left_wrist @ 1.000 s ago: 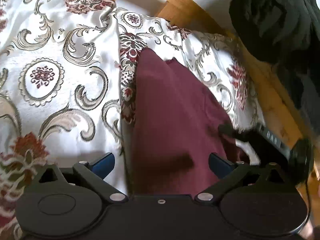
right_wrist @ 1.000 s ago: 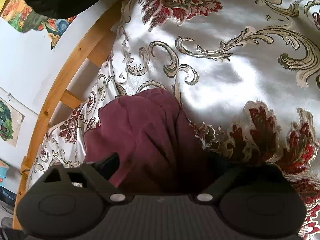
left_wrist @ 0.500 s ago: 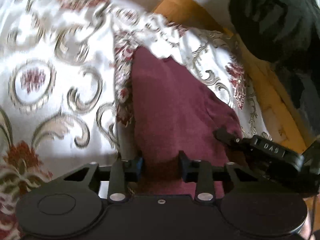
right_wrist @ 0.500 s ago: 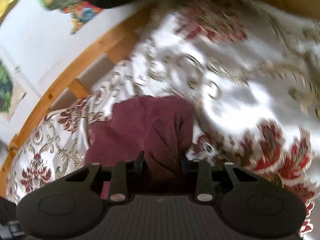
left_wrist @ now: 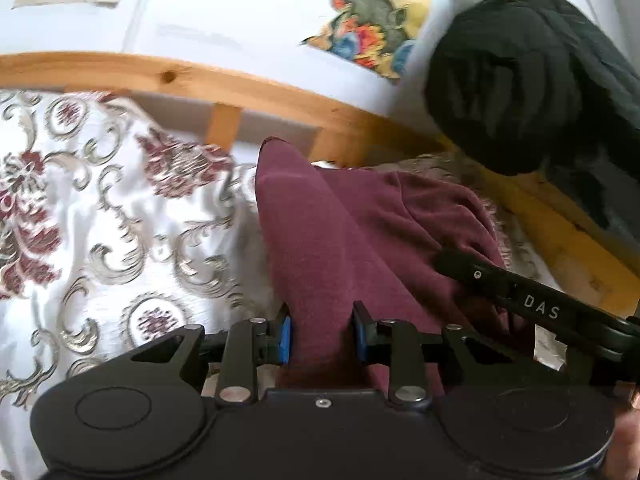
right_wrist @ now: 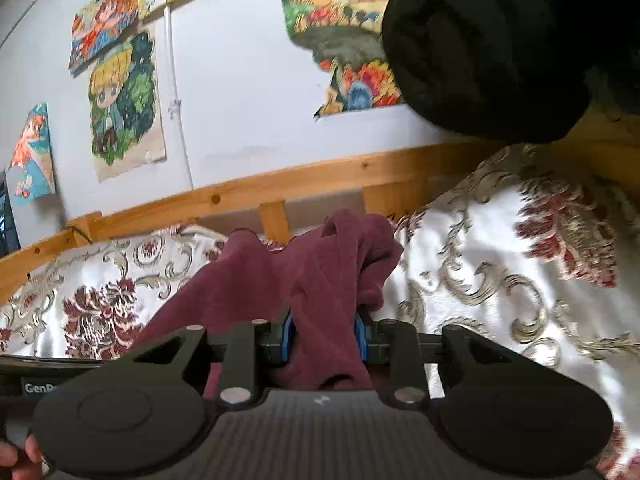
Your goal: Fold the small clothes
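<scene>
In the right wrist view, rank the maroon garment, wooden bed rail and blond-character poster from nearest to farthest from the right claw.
1. Maroon garment: clamped in the right claw.
2. Wooden bed rail: behind the garment, at the bed's far edge.
3. Blond-character poster: upper left, on the wall above the rail.

The right gripper [right_wrist: 323, 336] was clamped on a bunched fold of the maroon garment [right_wrist: 280, 276], which rose off the patterned bedspread [right_wrist: 480, 280]. Behind ran a wooden bed rail [right_wrist: 280, 184] and a wall with cartoon posters [right_wrist: 124, 108]. A dark, blurred mass [right_wrist: 500, 48], possibly clothing, filled the upper right.
</scene>
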The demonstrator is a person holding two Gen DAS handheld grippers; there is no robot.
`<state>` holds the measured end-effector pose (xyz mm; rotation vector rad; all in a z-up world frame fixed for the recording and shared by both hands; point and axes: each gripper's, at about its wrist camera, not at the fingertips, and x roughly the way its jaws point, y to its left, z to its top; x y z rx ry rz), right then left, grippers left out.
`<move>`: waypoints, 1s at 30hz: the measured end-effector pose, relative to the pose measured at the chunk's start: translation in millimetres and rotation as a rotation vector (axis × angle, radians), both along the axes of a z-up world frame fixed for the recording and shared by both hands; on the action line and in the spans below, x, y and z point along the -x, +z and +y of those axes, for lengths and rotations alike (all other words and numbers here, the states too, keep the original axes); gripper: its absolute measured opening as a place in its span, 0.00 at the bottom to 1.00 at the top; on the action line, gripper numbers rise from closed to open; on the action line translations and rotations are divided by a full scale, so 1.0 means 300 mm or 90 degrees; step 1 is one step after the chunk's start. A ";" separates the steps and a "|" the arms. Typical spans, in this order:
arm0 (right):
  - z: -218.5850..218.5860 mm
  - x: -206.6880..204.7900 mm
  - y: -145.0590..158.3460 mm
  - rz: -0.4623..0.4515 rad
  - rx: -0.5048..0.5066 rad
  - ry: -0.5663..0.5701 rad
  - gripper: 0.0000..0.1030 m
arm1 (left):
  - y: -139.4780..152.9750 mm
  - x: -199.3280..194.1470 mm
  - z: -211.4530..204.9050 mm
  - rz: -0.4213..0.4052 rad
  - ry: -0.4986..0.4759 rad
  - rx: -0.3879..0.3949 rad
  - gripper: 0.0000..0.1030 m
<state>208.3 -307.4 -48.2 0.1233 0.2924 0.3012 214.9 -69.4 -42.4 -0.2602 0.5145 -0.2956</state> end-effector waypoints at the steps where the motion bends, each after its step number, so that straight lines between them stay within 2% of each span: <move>1: 0.008 -0.012 -0.012 0.006 0.006 0.005 0.31 | -0.010 -0.008 0.005 0.011 0.006 -0.001 0.30; 5: 0.010 -0.053 -0.076 0.049 0.021 0.015 0.32 | -0.064 -0.032 0.009 0.059 0.017 -0.008 0.30; 8: -0.002 -0.075 -0.120 0.084 0.020 -0.006 0.34 | -0.108 -0.047 0.007 0.101 0.027 -0.004 0.32; 12: -0.022 -0.068 -0.142 0.098 0.018 -0.027 0.38 | -0.116 -0.051 0.014 0.109 0.030 0.000 0.34; 16: -0.024 -0.057 -0.143 0.095 0.028 -0.037 0.48 | -0.119 -0.046 0.014 0.119 0.041 -0.010 0.40; 18: -0.023 -0.056 -0.140 0.095 0.030 -0.045 0.52 | -0.122 -0.050 0.022 0.131 0.053 -0.001 0.46; 20: -0.028 -0.049 -0.138 0.098 0.029 -0.055 0.65 | -0.127 -0.049 0.025 0.142 0.064 0.003 0.53; 23: -0.039 -0.026 -0.137 0.104 0.025 -0.071 0.79 | -0.133 -0.044 0.029 0.152 0.078 0.006 0.66; 28: -0.040 0.046 -0.109 0.090 0.032 -0.081 0.92 | -0.117 -0.008 0.038 0.147 0.095 -0.005 0.83; 30: -0.039 0.080 -0.091 0.078 0.033 -0.085 0.96 | -0.099 0.021 0.039 0.131 0.102 -0.017 0.93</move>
